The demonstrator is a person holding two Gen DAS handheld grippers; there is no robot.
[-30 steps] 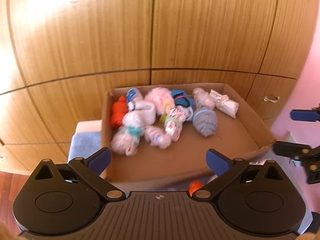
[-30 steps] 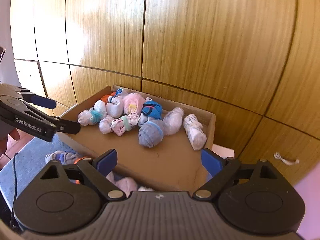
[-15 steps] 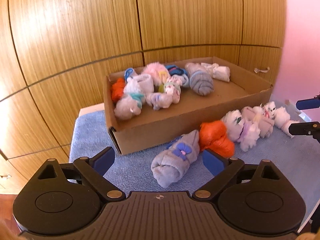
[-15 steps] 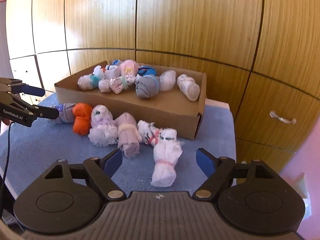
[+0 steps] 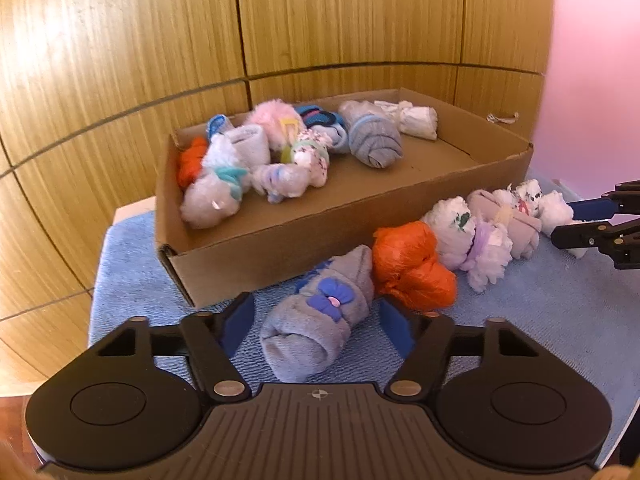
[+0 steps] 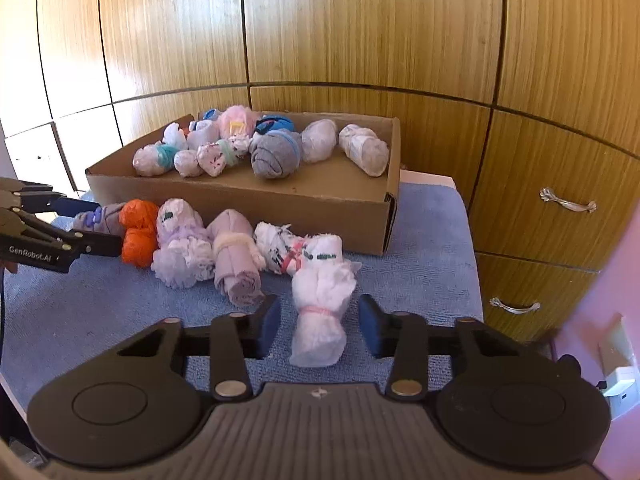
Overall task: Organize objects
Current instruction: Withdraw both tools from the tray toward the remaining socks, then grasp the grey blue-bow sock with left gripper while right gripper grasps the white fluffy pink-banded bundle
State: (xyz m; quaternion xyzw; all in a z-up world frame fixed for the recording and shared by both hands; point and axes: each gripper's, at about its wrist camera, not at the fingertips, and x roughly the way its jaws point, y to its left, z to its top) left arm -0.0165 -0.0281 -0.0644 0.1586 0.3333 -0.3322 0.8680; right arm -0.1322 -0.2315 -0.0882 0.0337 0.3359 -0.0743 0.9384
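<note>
Both hand-held grippers are seen lower than a second ago: the row of rolled socks on the blue-towelled table (image 5: pixel 132 280), then hidden under the front wall of the cardboard box (image 5: pixel 280 236), is now fully in view, and the blue pads, then spread wide, are drawn in around a roll each.

The left hand-held gripper (image 5: pixel 316 324) is closing, with the grey sock roll with a blue bow (image 5: pixel 320 316) between its jaws; a gap is visible at each pad, so the roll is not yet pinched. Its long axis runs away from the camera and slightly rightward, roughly along the fingers, so it is taken across its width. It is the leftmost roll and lies against the orange roll (image 5: pixel 412 264).

The right hand-held gripper (image 6: pixel 318 326) is also closing, around the white sock roll with a pink band (image 6: pixel 320 308), the rightmost of the row; its pads are close to the roll's sides but apart from them. This roll likewise points straight ahead, toward the box.

Each end roll is thus nearest its own hand, and the box lies just behind the row, with open floor at its near and right part for the lift-over judged to come next.
</note>
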